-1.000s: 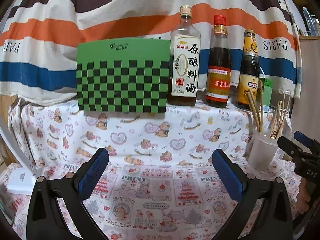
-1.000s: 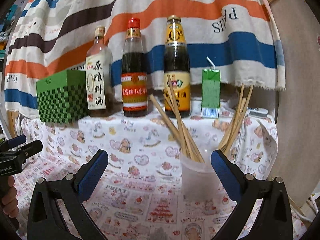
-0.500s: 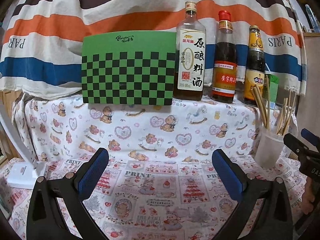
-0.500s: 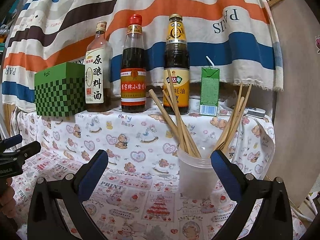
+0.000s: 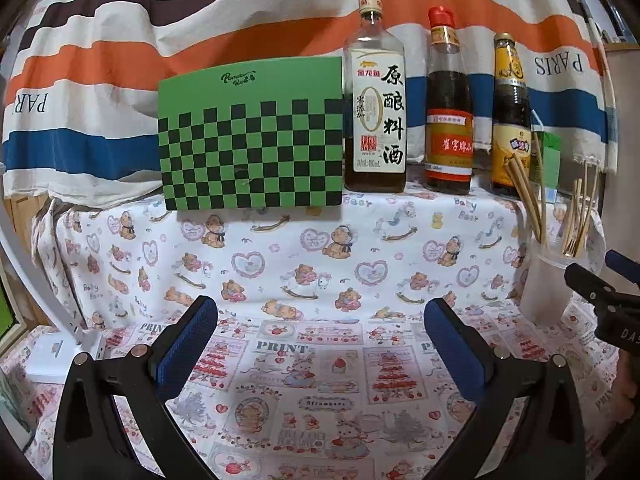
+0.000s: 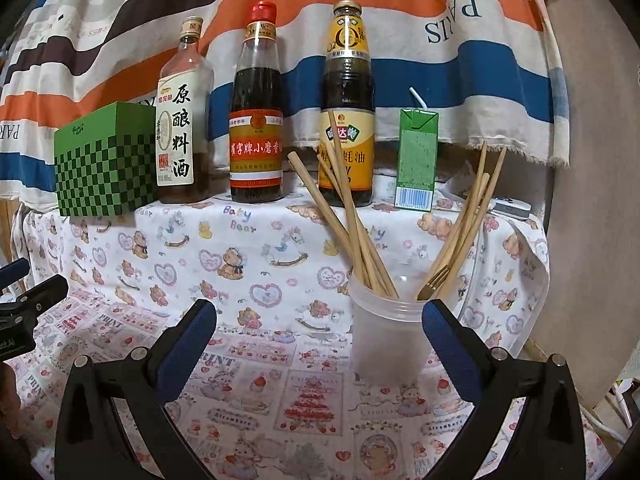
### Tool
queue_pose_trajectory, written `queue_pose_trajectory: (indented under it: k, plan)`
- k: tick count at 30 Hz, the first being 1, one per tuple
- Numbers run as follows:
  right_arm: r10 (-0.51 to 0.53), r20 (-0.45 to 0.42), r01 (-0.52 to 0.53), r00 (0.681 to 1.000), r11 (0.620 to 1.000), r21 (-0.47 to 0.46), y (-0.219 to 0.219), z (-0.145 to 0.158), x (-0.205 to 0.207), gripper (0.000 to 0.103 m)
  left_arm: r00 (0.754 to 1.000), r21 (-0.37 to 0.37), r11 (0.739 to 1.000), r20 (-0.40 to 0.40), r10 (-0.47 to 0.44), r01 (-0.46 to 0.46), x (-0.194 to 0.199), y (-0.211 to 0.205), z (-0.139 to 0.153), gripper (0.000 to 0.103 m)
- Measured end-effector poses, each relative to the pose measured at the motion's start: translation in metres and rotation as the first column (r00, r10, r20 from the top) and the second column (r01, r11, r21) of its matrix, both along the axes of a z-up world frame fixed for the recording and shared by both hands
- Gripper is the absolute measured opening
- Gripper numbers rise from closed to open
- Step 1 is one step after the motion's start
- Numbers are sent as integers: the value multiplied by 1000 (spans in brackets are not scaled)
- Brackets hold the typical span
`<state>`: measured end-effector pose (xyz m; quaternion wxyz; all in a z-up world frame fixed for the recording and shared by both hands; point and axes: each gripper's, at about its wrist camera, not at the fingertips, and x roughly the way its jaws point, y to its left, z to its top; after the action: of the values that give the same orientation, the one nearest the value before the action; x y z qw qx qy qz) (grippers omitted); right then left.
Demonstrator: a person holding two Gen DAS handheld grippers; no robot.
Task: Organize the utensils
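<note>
- The surface (image 6: pixel 280 248) carries the translucent cup (image 6: pixel 386 340) near its right edge.
- The chopsticks (image 6: pixel 352 224) and fork (image 6: pixel 452 248) lean outward; a careless bump would likely topple the cup.
- The right gripper (image 6: pixel 320 326) and left gripper (image 5: pixel 320 322) both hang spread and empty.

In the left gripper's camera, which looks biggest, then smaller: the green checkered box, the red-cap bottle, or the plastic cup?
1. green checkered box
2. red-cap bottle
3. plastic cup, sits nearer the camera, yet looks smallest.
</note>
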<state>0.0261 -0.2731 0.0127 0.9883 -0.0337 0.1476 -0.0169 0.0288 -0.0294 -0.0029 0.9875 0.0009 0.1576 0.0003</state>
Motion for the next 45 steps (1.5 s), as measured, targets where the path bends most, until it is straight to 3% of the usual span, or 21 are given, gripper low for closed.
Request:
queue_pose_trajectory:
  k: [45]
  plan:
    - [-2, -2, 2, 1000, 1000, 1, 0, 0, 1, 103, 1000, -1, 1000, -2, -21, 21, 0, 0, 0, 103]
